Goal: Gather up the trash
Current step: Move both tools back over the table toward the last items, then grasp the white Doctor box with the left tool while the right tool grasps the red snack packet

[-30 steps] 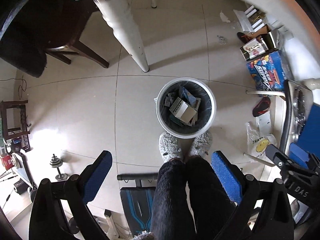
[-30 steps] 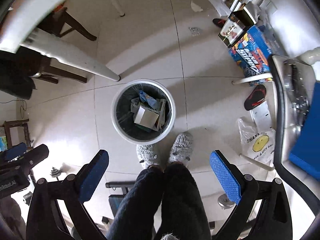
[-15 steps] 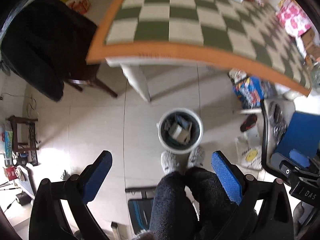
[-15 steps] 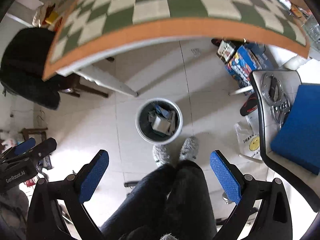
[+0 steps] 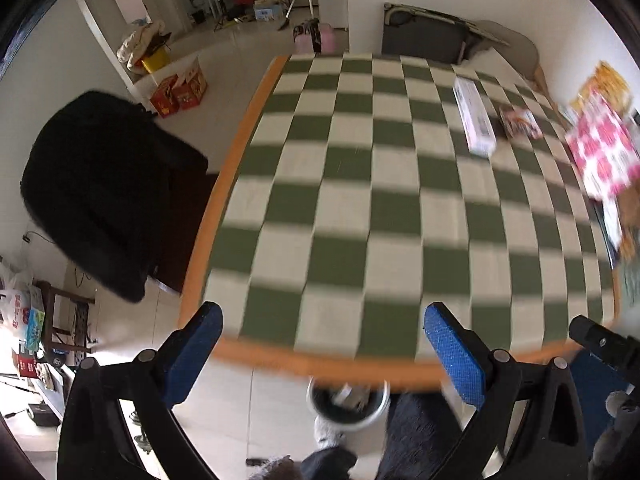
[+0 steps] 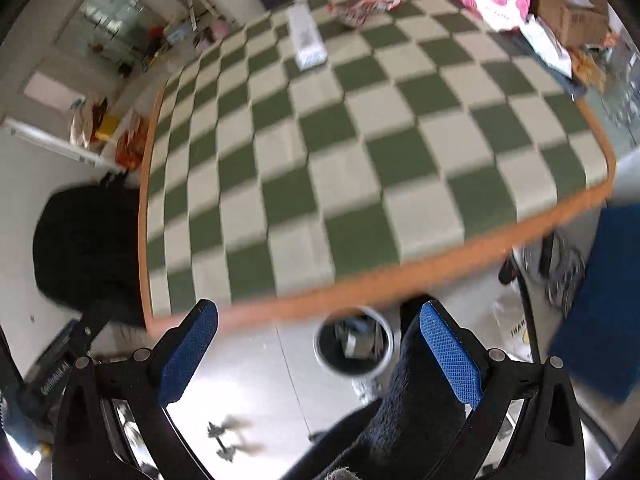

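A white bin (image 5: pixel 347 403) holding boxes and wrappers stands on the floor under the table's near edge; it also shows in the right wrist view (image 6: pixel 353 344). On the green-and-white checkered table (image 5: pixel 360 208) lie a long white box (image 5: pixel 474 122) and a red wrapper (image 5: pixel 520 122) at the far right. The right wrist view shows the white box (image 6: pixel 306 38) and the wrapper (image 6: pixel 366 4) far off. My left gripper (image 5: pixel 320 354) is open and empty above the table's near edge. My right gripper (image 6: pixel 316 354) is open and empty.
A pink-patterned package (image 5: pixel 604 156) and clutter sit at the table's right side, with a cardboard box (image 6: pixel 568 4) there. A black-draped chair (image 5: pixel 108 192) stands left of the table. The person's dark-trousered legs (image 6: pixel 400 420) are below. A blue seat (image 6: pixel 596 300) is at right.
Both grippers have swung up from looking down at the bin to looking across the tabletop. The bin has dropped to the bottom of both views. Both stay open and empty.
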A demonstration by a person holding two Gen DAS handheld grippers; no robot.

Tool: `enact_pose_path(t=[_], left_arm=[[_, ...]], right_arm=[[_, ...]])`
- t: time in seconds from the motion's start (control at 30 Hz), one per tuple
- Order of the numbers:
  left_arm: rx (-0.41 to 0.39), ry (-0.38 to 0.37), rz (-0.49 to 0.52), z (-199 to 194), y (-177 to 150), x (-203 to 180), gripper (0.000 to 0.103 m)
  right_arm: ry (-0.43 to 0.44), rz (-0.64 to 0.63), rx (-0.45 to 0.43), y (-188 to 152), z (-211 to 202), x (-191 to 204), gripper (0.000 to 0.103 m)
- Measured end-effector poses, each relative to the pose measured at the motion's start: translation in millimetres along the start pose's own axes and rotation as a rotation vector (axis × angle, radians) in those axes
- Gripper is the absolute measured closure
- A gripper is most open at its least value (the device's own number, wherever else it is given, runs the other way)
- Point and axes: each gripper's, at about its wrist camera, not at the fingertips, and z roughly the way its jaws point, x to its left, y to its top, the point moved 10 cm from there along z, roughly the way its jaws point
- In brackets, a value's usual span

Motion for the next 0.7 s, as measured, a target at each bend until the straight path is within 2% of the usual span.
enact_pose_path(t=[0.2, 0.3, 0.47, 0.53, 0.7], left_arm=[[0.057, 0.067, -0.069, 58.6, 107.0, -50.2, 0.0], [0.109, 0.093, -0.089, 92.7, 148.2, -76.9, 0.0], [0.17, 0.147, -0.078, 144.6, 201.1, -108.6, 0.0], [0.196, 0.163, -0.069, 164.3, 217.5, -116.8, 0.0], [0.241, 0.189, -0.053, 196.7, 242.6, -127.4, 0.0]], right_arm=[[0.018, 0.129, 0.04, 158.6, 47.5, -35.3, 0.001], [-0.02, 0.214, 0.025, 253.5, 79.7, -60.6, 0.001], [-0.057, 0.347, 0.032, 371.7, 135.5, -92.0, 0.001], [-0.085, 0.365, 0.045, 407.4, 162.0, -97.3, 0.001], [-0.123, 0.373, 0.085, 456.7, 215.8, -87.2, 0.001]])
